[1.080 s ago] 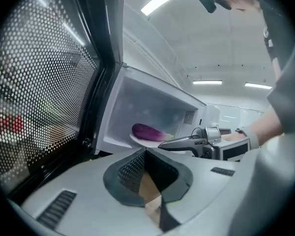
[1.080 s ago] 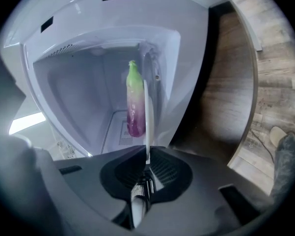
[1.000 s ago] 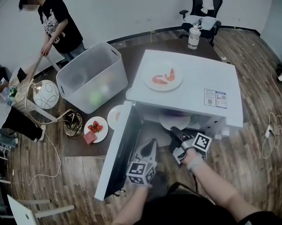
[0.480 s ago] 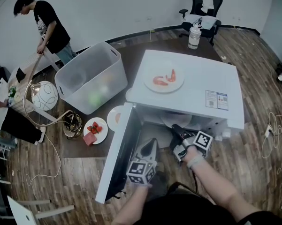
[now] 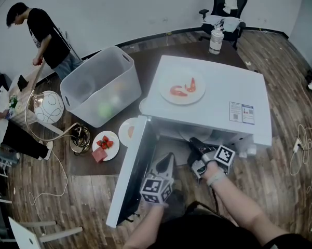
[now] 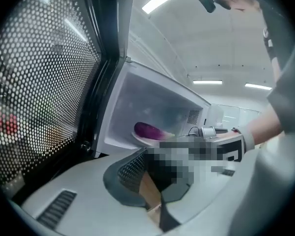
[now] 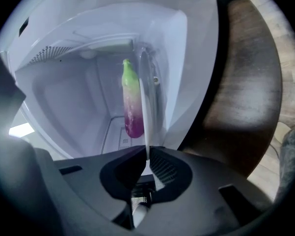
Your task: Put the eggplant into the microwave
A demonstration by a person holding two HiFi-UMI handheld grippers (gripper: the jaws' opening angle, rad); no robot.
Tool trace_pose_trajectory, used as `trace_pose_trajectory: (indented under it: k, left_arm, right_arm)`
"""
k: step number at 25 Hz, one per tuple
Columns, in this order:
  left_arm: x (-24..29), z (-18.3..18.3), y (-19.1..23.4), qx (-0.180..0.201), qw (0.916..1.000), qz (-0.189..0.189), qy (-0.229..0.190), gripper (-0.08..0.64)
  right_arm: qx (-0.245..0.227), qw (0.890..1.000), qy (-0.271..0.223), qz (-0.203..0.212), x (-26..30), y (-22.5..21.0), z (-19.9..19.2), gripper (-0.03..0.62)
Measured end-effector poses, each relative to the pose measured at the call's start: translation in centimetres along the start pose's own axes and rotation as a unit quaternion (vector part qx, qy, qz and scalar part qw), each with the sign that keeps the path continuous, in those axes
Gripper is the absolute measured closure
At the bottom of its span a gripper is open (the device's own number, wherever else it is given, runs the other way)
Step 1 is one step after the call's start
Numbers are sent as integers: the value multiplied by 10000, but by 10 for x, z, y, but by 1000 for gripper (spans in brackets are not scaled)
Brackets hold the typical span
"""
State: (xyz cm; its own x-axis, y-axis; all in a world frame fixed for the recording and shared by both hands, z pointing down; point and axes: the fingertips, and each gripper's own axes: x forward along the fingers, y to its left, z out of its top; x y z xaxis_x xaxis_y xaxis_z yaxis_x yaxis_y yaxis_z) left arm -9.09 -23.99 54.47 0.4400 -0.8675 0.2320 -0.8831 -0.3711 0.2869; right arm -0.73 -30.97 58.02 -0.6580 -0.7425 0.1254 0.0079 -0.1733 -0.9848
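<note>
The white microwave stands with its door swung wide to the left. Inside it a purple eggplant with a green stem lies on a white plate. My right gripper is shut on that plate's near rim, at the mouth of the oven. The eggplant also shows in the left gripper view, resting on the plate deep in the cavity. My left gripper hangs beside the door's inner face, its jaws together with nothing between them.
A plate of shrimp sits on the microwave's top. Left of the door are a clear plastic bin, a plate of strawberries and a small plate. A person stands at the back left. An office chair is far behind.
Both grippers keep their places. The person at the back left has shifted a little further left.
</note>
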Motion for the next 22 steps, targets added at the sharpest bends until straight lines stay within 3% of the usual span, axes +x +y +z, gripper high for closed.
trace_pose_trajectory:
  k: [22]
  left_arm:
    - [-1, -8, -11, -9, 10000, -27, 59, 560]
  right_arm:
    - [-106, 9995, 266, 117, -8, -1, -11, 565]
